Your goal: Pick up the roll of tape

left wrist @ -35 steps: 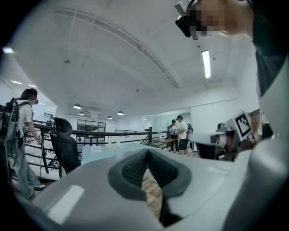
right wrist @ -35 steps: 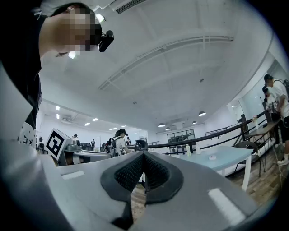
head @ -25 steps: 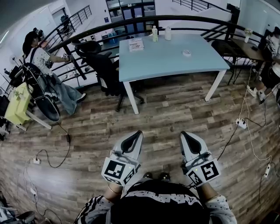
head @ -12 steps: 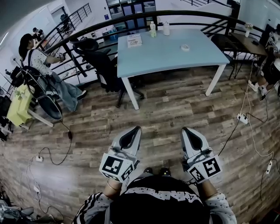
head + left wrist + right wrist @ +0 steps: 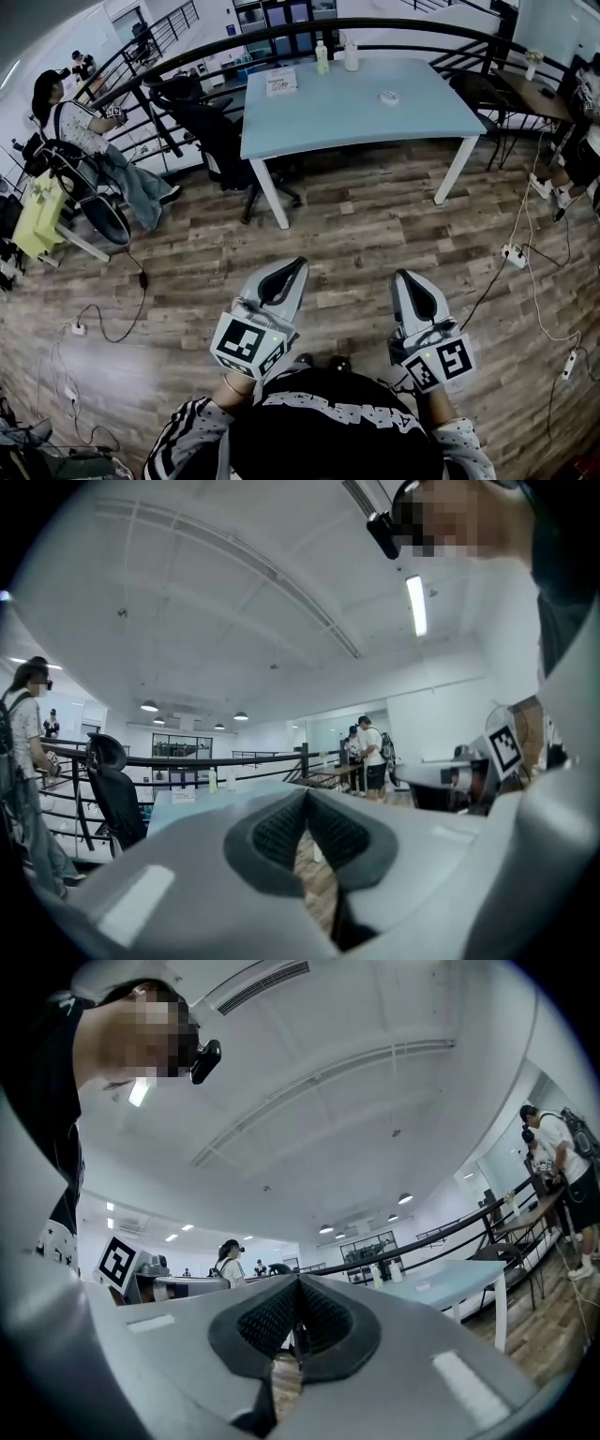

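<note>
Left tool (image 5: 294, 269) and right tool (image 5: 403, 277) are held low over the plank floor (image 5: 356, 234), side by side and apart, both pointing toward a pale blue surface (image 5: 328, 122).

Left gripper view: jaws pressed together at the tips, nothing between them. Right gripper view: the same, pads meeting and empty.

Roll of tape (image 5: 389, 97) lies flat on the surface, toward its far right part, well apart from both tools. It also shows small in the right gripper view, on the surface top (image 5: 422, 1286).

Two bottles (image 5: 322, 58) stand near the surface's far edge, with a booklet (image 5: 280, 82) just left of them. A black chair (image 5: 202, 122) stands at the surface's left end. A seated person (image 5: 80, 131) is far left, near the railing (image 5: 187, 66).
</note>
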Demonstrator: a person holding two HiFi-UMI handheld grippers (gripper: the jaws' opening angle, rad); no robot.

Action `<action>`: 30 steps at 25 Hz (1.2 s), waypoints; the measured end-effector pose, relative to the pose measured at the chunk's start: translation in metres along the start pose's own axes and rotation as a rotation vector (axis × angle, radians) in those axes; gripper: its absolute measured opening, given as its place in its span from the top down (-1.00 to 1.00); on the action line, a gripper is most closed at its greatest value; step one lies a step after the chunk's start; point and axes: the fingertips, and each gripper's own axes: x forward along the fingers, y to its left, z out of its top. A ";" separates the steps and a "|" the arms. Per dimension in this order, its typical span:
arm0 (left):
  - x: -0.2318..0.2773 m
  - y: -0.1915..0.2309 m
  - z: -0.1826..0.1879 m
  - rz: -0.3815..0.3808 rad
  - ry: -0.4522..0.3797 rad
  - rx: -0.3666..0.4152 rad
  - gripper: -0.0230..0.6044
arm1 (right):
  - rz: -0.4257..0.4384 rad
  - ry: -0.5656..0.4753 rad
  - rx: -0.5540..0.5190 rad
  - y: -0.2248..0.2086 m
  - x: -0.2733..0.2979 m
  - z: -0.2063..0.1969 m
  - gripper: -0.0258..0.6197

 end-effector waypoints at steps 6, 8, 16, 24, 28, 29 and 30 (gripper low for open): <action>0.019 -0.025 0.002 -0.005 0.001 0.008 0.93 | 0.004 -0.006 0.011 -0.025 -0.017 0.003 0.91; 0.022 -0.033 0.002 -0.008 -0.002 0.013 0.93 | 0.004 -0.009 0.013 -0.031 -0.024 0.003 0.91; 0.025 -0.043 0.003 0.010 -0.001 0.007 0.93 | 0.019 -0.010 0.023 -0.042 -0.031 0.004 0.91; 0.025 -0.028 -0.008 0.027 0.022 -0.018 0.93 | 0.027 0.010 0.036 -0.043 -0.017 -0.004 0.91; 0.039 -0.007 -0.014 0.030 0.007 -0.033 0.93 | 0.029 0.014 0.021 -0.050 0.006 -0.011 0.91; 0.043 -0.003 -0.015 0.029 0.002 -0.037 0.93 | 0.026 0.021 0.017 -0.053 0.012 -0.013 0.91; 0.046 0.002 -0.017 0.029 -0.001 -0.041 0.93 | 0.023 0.028 0.011 -0.056 0.018 -0.014 0.91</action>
